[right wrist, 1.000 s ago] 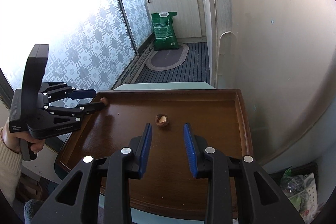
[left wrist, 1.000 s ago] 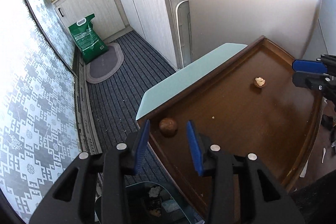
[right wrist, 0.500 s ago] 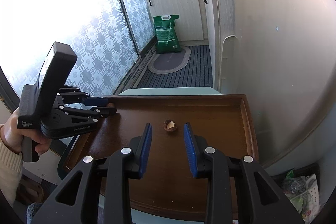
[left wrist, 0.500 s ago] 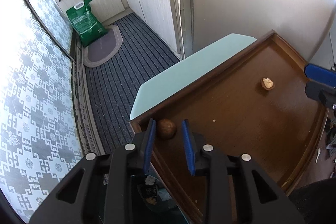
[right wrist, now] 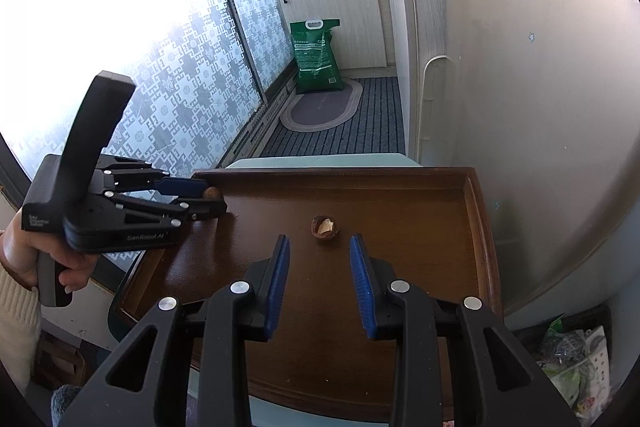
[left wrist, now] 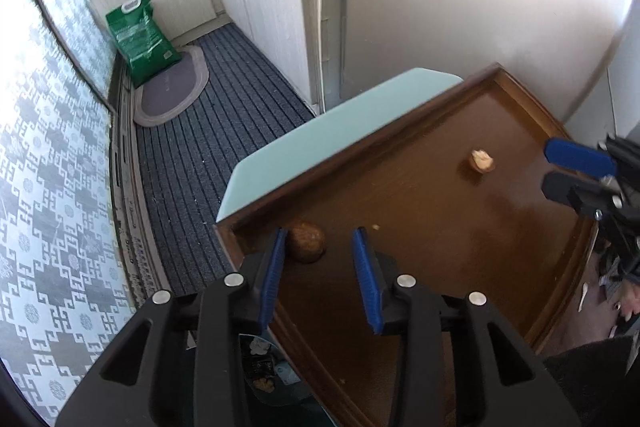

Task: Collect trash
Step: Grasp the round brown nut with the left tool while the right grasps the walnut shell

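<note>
While the jaws open: left gripper (left wrist: pixel 320 259) sits low at the tray (left wrist: pixel 420 251) corner with the nut (left wrist: pixel 306 242) between its fingers, beside one pad, not squeezed.
Nut: small, round, hard and light, I think. It could roll or slip.
Where to hold: across its middle, one pad on each side.
Shell (right wrist: pixel 325 226): mid tray, cracked open. It looks thin and may break.
Right gripper (right wrist: pixel 320 259): half open, holding nothing, near the shell.
Writing: "GenRobot.AI" on the left gripper. Green bag (right wrist: pixel 317 57) print is too small to read.
</note>
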A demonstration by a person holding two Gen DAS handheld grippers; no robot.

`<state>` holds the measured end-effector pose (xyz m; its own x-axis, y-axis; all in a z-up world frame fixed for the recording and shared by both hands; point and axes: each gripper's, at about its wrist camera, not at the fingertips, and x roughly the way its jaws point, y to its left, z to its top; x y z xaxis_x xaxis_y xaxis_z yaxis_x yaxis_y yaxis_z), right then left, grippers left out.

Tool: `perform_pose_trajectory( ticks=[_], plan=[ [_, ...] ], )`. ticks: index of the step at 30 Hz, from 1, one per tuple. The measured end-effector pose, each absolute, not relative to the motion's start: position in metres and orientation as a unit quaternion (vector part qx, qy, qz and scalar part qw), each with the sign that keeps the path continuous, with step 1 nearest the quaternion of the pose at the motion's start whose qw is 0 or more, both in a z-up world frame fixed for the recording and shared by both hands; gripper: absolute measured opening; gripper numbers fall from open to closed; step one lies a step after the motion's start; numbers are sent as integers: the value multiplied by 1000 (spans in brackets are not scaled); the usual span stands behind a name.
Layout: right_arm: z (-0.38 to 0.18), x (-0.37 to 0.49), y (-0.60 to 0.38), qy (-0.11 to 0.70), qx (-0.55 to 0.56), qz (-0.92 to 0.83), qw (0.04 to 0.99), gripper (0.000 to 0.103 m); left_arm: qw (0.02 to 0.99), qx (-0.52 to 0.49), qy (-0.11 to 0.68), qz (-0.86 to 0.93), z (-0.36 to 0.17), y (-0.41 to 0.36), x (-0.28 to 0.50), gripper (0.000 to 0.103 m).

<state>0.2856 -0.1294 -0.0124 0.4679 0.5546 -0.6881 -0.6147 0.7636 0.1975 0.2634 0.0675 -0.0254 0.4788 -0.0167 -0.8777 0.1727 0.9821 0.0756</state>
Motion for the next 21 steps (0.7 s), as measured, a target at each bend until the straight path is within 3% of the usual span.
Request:
perform_pose_trajectory(
  ticks=[10,14,21],
  plan=[
    [-16,289,-126,391,-47,331,858,32,865,68,493,-68,-27,62,264,38],
    [-22,291,-123,397,-47,333,854,32,869,56,485,-82,-27,61,259,22],
    [-35,297,-112,412,-62,329,847,38,880,43,467,-74,-28,63,251,21]
  ],
)
